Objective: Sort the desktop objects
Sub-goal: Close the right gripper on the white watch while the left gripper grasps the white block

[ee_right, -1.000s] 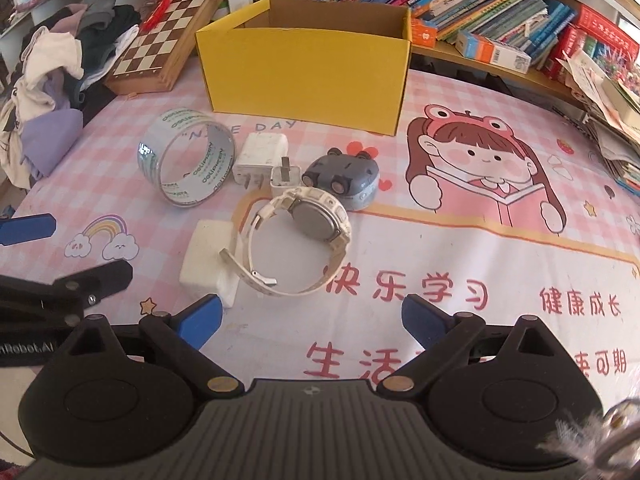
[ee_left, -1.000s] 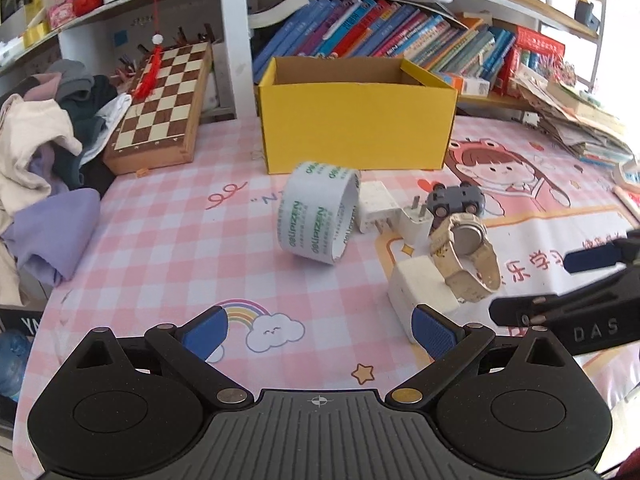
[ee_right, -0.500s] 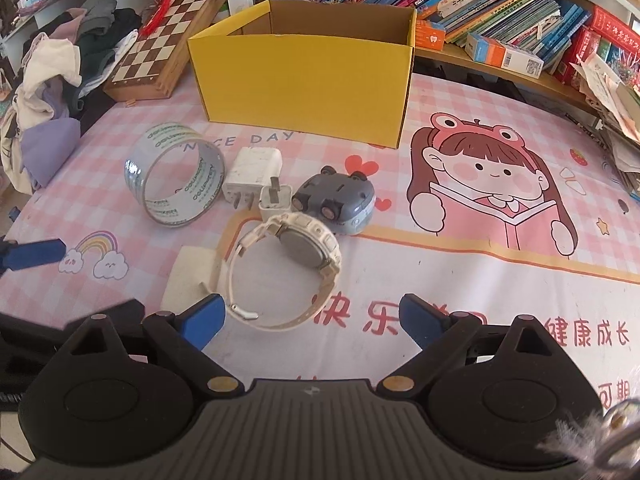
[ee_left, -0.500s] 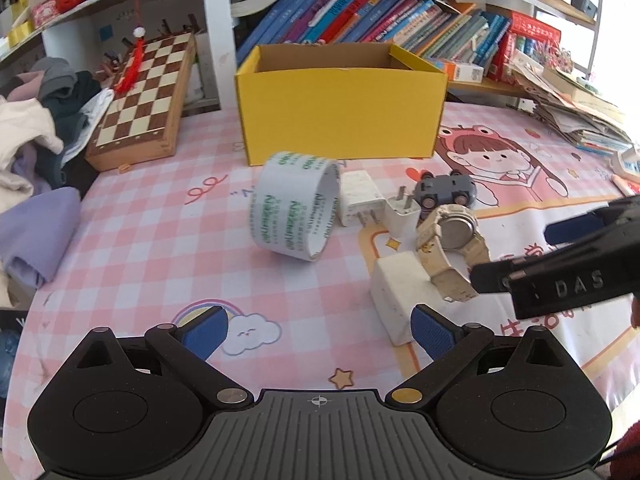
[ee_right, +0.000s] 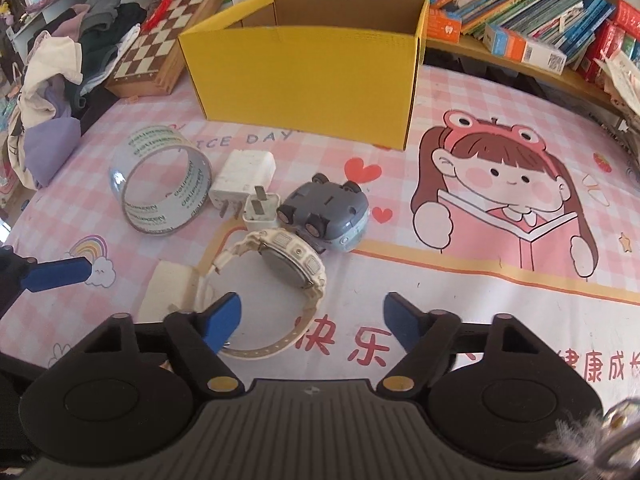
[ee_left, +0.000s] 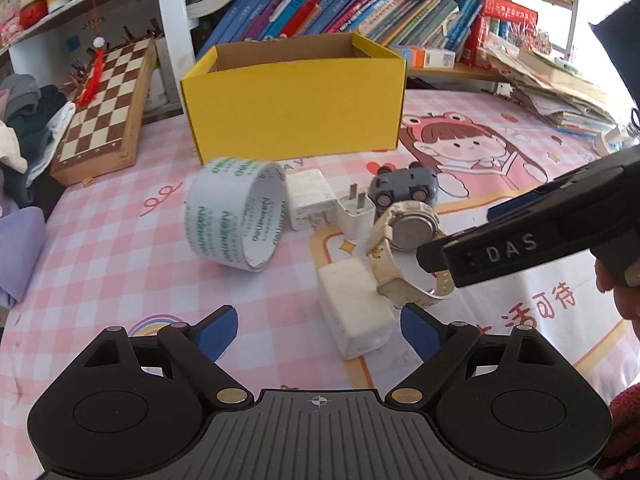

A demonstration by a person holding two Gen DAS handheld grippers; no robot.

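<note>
A pink checked tablecloth (ee_right: 460, 92) printed with a cartoon girl reading covers the table, and behind it run bookshelves (ee_left: 360, 8) packed with leaning books, a wooden chessboard (ee_left: 108, 104) propped at the far left and a heap of clothes (ee_right: 60, 76) off the edge. An open yellow cardboard box (ee_right: 312, 68) stands at the back of the cloth. In front of it the loose items cluster: a roll of clear tape (ee_left: 236, 212) on its edge, a white charger (ee_left: 310, 198) touching a smaller white plug adapter (ee_left: 356, 216), a grey toy car (ee_right: 326, 212) on its back, a cream wristwatch (ee_right: 288, 260) and a white block (ee_left: 354, 308) that the strap leans against. The left gripper (ee_left: 320, 330) has its jaws wide but closing, the block's near end just between the blue pads without contact. The right gripper (ee_right: 312, 318) is closing too, at a middling gap, over the watch strap, pads not pressing. Only the left view shows the right gripper from the side above the watch and a hand (ee_left: 624, 292); only the right view shows the box's bare inside.
</note>
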